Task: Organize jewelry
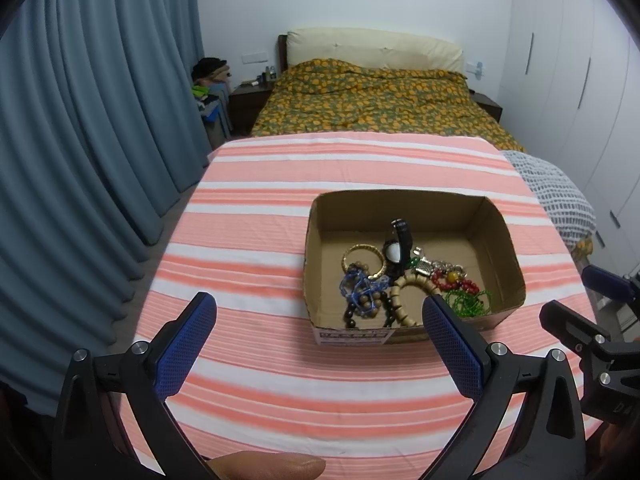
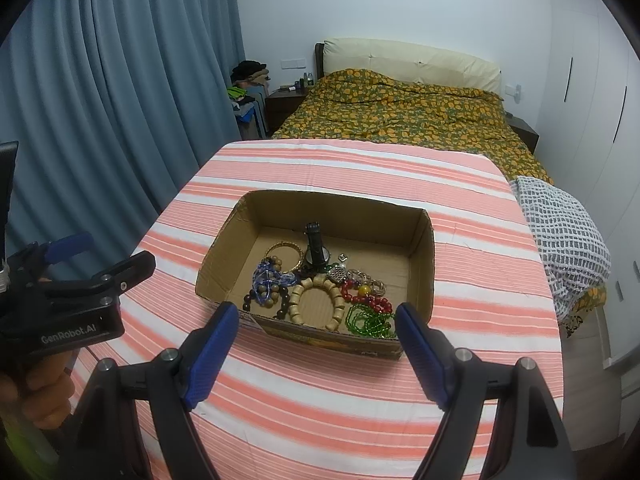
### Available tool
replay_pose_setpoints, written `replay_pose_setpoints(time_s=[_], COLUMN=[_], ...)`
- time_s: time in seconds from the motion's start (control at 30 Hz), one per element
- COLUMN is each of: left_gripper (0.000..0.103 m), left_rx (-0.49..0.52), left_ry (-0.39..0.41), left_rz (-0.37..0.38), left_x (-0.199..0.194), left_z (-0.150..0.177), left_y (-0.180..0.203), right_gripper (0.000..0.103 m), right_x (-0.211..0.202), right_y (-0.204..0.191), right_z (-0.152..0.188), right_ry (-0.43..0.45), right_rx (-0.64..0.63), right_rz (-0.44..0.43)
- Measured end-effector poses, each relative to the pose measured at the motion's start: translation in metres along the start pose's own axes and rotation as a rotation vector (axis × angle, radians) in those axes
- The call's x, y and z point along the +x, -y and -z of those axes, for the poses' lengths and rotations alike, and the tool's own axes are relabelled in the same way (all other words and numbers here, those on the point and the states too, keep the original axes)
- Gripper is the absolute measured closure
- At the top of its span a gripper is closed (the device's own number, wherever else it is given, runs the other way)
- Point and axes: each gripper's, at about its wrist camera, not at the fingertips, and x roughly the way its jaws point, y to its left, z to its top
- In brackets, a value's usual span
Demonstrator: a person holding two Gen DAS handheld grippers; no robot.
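Observation:
An open cardboard box stands on the striped table. Inside lies a heap of jewelry: a gold bangle, a black watch, blue and dark beads, a tan wooden bead bracelet, red beads and green beads. My left gripper is open and empty, in front of the box to its left. My right gripper is open and empty, in front of the box's near wall.
The table wears a pink and white striped cloth. Behind it stands a bed with a floral cover. Blue curtains hang at the left. A checked blanket lies at the table's right edge.

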Motion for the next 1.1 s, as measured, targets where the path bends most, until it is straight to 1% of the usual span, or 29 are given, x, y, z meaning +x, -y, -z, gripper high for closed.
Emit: replay_pose_setpoints(time_s=[1.1], left_gripper=[0.001], left_rx=[0.012], left_ry=[-0.017], left_rz=[-0.001], left_x=[0.0063], left_z=[0.0003], left_y=[0.0032], right_gripper=[0.021], right_x=[0.0016], right_y=[0.0025], right_z=[0.0016], right_ry=[-0.003], right_rx=[0.003], right_rz=[0.006])
